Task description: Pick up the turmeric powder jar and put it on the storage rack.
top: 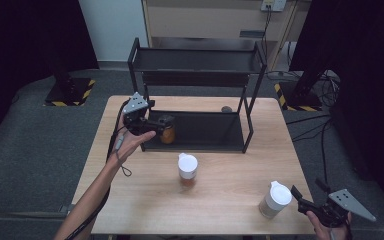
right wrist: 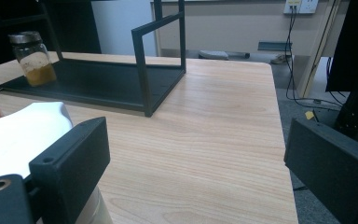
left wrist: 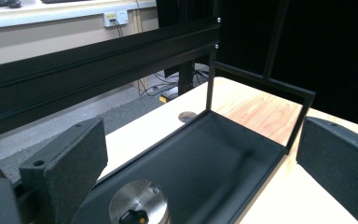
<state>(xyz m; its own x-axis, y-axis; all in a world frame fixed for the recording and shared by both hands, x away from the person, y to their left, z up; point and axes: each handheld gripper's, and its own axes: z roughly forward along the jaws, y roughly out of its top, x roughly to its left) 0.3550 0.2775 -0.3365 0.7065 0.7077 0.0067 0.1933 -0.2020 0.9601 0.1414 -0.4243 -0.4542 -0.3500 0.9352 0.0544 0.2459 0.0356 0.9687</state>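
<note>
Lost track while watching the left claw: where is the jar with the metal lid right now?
In the high view, the jar stands on the black rack's bottom shelf, at its left end, between the open left claw's jaws.

Jar (top: pixel 168 134) on rack's lower shelf (top: pixel 215 131) at left, two lidded jars (top: pixel 187 169) on table (top: pixel 230 200) before rack.

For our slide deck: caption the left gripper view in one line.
Open left gripper above a metal-lidded jar on the black rack's lower shelf.

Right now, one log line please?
left gripper: open around amber jar on rack shelf | right gripper: open beside white-lidded jar | middle jar: untouched
</note>
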